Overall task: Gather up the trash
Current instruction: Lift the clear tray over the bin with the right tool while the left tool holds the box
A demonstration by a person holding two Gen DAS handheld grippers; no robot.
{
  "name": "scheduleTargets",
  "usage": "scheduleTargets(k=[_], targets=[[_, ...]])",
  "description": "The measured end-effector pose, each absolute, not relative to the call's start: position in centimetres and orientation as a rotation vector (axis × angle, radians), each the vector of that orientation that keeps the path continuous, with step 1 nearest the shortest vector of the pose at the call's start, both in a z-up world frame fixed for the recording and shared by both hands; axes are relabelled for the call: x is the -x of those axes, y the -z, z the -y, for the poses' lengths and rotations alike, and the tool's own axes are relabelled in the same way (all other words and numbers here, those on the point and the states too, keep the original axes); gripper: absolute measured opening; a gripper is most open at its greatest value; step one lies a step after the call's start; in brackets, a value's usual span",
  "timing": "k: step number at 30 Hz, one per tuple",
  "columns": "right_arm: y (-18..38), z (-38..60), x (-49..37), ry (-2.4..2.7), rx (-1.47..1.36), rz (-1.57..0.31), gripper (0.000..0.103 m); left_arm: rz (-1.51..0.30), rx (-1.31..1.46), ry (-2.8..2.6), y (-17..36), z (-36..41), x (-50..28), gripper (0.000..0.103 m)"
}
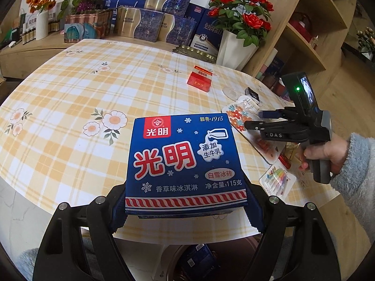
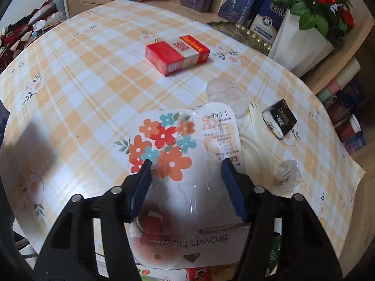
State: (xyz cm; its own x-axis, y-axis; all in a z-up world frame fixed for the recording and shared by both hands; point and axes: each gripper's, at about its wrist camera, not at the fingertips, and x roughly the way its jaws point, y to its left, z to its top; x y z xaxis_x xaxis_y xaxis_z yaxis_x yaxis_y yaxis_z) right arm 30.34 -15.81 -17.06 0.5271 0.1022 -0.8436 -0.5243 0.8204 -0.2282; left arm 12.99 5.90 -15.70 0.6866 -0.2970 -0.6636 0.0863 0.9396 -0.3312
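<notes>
Clamped ice-cream box (image 1: 185,161) past table edge (image 1: 70,201)

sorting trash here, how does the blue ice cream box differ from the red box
The blue ice cream box is held in the left hand-held gripper at the table edge; the red box lies untouched farther in on the tablecloth. The blue box looks bigger, though nearer the camera. Both are printed cartons.
</notes>
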Motion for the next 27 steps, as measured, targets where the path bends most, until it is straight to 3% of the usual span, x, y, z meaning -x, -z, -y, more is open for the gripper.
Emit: scheduleTargets(k=[13, 19, 27], targets=[[9.4, 19.1, -22.6, -0.365, 0.326, -0.625, 0.058, -0.73, 0.234, 0.225, 13.6, -5.1, -11.2, 0.079], [7.3, 21.9, -16.6, -0.405, 0.174, -0.573, 0.058, -0.719, 0.202, 0.236, 12.6, -4.5, -9.5, 0.079], [8.6, 23.0, -8.8, -0.47, 0.073, -0.614, 0.058, -0.715, 0.163, 0.249, 11.8, -3.9, -6.8, 0.079]])
